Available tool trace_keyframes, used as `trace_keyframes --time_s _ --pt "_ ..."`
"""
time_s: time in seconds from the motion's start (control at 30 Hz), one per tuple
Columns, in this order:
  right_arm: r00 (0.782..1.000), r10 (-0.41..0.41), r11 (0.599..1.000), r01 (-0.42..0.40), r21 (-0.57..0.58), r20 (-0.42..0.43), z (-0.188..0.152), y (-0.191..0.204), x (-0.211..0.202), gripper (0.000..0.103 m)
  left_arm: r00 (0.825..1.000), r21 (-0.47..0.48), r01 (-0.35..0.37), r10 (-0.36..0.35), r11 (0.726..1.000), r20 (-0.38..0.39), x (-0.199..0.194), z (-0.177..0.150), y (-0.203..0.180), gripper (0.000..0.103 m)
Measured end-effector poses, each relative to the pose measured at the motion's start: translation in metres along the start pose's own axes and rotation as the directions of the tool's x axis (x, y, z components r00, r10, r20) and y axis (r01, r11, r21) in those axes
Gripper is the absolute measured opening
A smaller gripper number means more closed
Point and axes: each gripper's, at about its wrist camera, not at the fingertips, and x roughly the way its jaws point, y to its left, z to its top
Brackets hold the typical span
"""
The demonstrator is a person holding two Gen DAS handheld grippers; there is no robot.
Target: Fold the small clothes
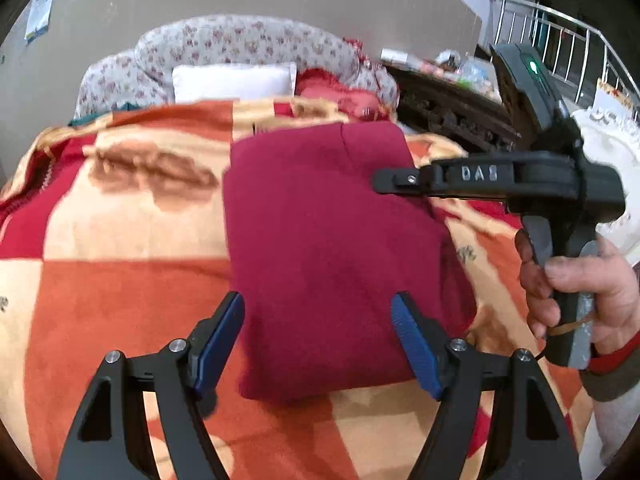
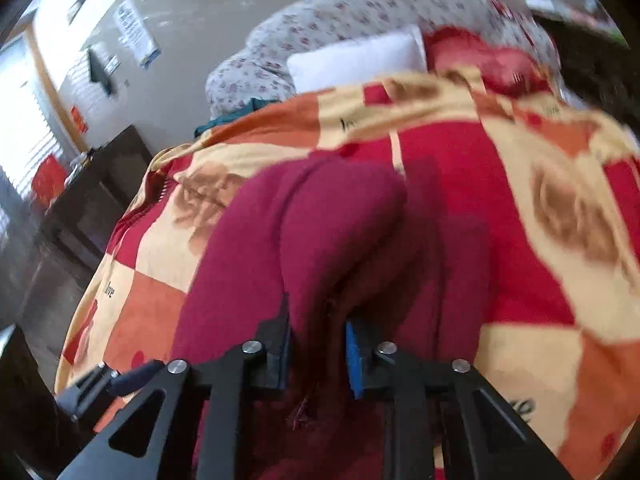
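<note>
A dark red garment lies folded on a checked orange, red and cream blanket. My left gripper is open and empty, its blue pads on either side of the garment's near edge, just above it. My right gripper is shut on a fold of the garment and holds that fold lifted over the rest. In the left wrist view the right gripper reaches in from the right over the garment's far right side, held by a hand.
The blanket covers a bed. A white pillow and floral bedding lie at its head. A dark carved cabinet stands to the right, a metal railing beyond it. Dark furniture stands left of the bed.
</note>
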Motion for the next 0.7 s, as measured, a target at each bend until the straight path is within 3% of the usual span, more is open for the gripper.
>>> trace_keyframes --time_s 0.13,0.23,0.27,0.3,0.37,0.43,0.5,0.57,0.63,0.7 --pt "0.991 -0.114 0.988 0.121 -0.096 0.074 0.017 -0.004 -0.023 0.021 0.999 -0.006 -0.01 0.01 1.0 0.035 -0.003 0.007 0.003 0.082" --pt "0.984 -0.175 0.982 0.176 -0.075 0.022 0.015 -0.029 -0.004 0.022 1.0 -0.02 0.012 -0.013 1.0 -0.02 0.018 0.001 0.0 0.082" --pt "0.979 -0.206 0.976 0.205 -0.073 0.001 0.011 -0.037 0.01 0.025 0.999 -0.019 0.014 -0.015 1.0 -0.036 0.025 -0.002 -0.002 0.082" --pt "0.977 -0.213 0.975 0.213 -0.066 0.012 0.008 -0.042 0.012 0.036 0.999 -0.014 0.006 -0.006 1.0 -0.052 0.031 -0.004 -0.003 0.082" --pt "0.979 -0.202 0.979 0.203 -0.002 0.033 0.008 -0.054 0.0 0.054 0.997 -0.002 -0.004 0.003 1.0 -0.082 0.04 -0.009 -0.006 0.082" --pt "0.983 -0.177 0.983 0.174 0.053 0.05 0.009 -0.057 -0.024 0.054 0.997 0.006 -0.002 0.003 1.0 -0.083 0.043 -0.011 -0.008 0.082" --pt "0.987 -0.125 0.992 0.122 0.039 0.099 0.004 -0.045 -0.052 0.054 0.997 0.012 -0.006 0.006 1.0 -0.078 0.043 -0.011 -0.009 0.082" --pt "0.992 -0.067 0.997 0.071 -0.035 0.103 -0.003 -0.02 -0.065 0.052 0.997 0.007 -0.006 0.007 1.0 -0.078 0.044 -0.012 -0.009 0.082" --pt "0.997 -0.028 0.992 0.036 -0.121 0.067 -0.017 0.004 -0.063 0.036 0.997 0.006 -0.01 0.011 1.0 -0.077 0.044 -0.012 -0.009 0.082" --pt "0.997 -0.076 0.982 0.077 -0.173 0.014 -0.03 0.012 -0.049 0.02 0.996 0.002 -0.018 0.018 1.0 -0.082 0.044 -0.013 -0.009 0.082"
